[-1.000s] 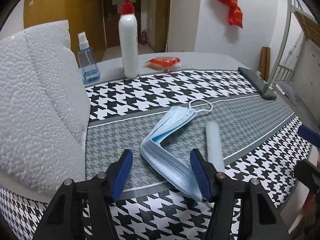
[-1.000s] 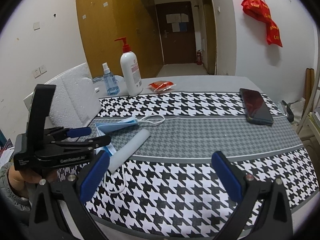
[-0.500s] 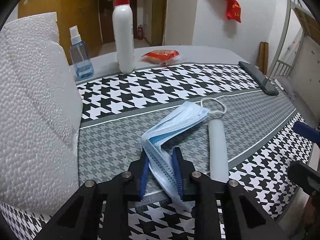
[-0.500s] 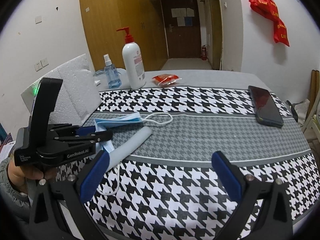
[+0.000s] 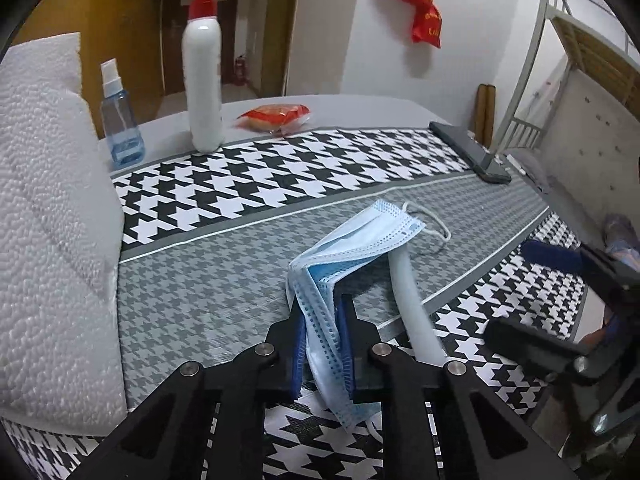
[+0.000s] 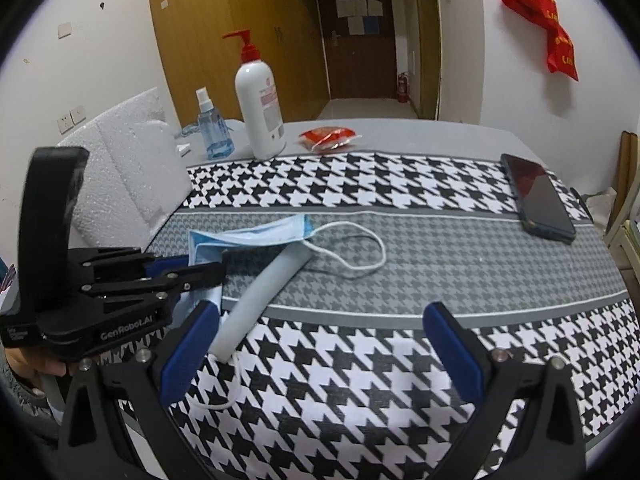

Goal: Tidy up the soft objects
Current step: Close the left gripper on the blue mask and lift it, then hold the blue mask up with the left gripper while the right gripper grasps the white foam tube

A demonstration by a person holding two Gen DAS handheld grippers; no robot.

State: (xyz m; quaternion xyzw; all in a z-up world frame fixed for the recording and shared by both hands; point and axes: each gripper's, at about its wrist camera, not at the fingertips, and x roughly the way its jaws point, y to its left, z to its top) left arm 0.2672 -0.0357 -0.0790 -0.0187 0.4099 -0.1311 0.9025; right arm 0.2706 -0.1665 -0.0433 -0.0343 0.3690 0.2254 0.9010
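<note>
Left gripper (image 5: 322, 340) is clamped on the mask (image 5: 348, 256), blue pads pinching the folded near end; I see it from the right wrist too, at left (image 6: 196, 268). Right gripper (image 6: 320, 344) is spread wide with nothing between its pads, hovering over the houndstooth cloth (image 6: 360, 360) near the table's front edge.

Around: foam block (image 5: 48, 220) close on the left, touching the cloth's edge. Spray bottle (image 5: 120, 120) and pump bottle (image 5: 202, 72) upright at the back, red packet (image 5: 276, 116) beside them, phone (image 5: 468, 152) flat at far right. Pale tube (image 5: 408, 296) lies just right of the mask, its far end tucked under the mask's raised edge; it sits between my two grippers and is the nearest thing in the way.

Mask long axis runs from the left gripper away and to the right, toward the phone. It's folded, bent near the pads, far end resting on the tube's tip. One ear loop (image 6: 352, 248) trails on the grey band past the far end; the other loop (image 6: 224, 392) hangs near the front edge by the tube's near end.

Relative to the right gripper, the mask is ahead and left, well clear of its pads; the tube's near end is just beside the left pad (image 6: 188, 352).
</note>
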